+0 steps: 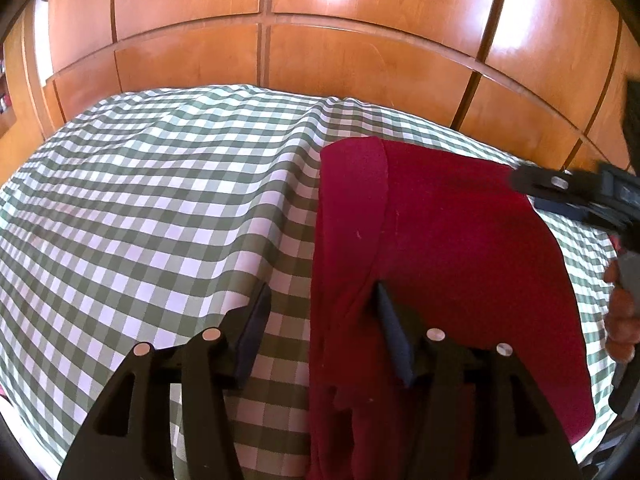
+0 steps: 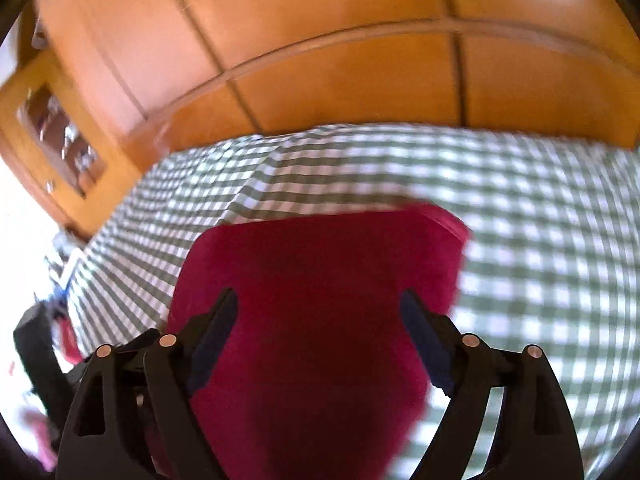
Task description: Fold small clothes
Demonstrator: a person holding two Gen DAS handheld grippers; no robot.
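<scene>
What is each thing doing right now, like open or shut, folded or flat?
Red cloth: lying folded on the table, one long flap doubled over along its left side.
Checked tablecloth: spread out, a bit wrinkled.
Left gripper: open, astride the cloth's left edge, not pinching it.
Right gripper: open wide over the cloth, holding nothing.
Wooden cupboard doors: shut.

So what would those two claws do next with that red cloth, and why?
Probably the left gripper closes on the red garment's folded left edge, since its jaws stand open astride that edge. The right gripper hangs open above the cloth, gripping nothing.
</scene>
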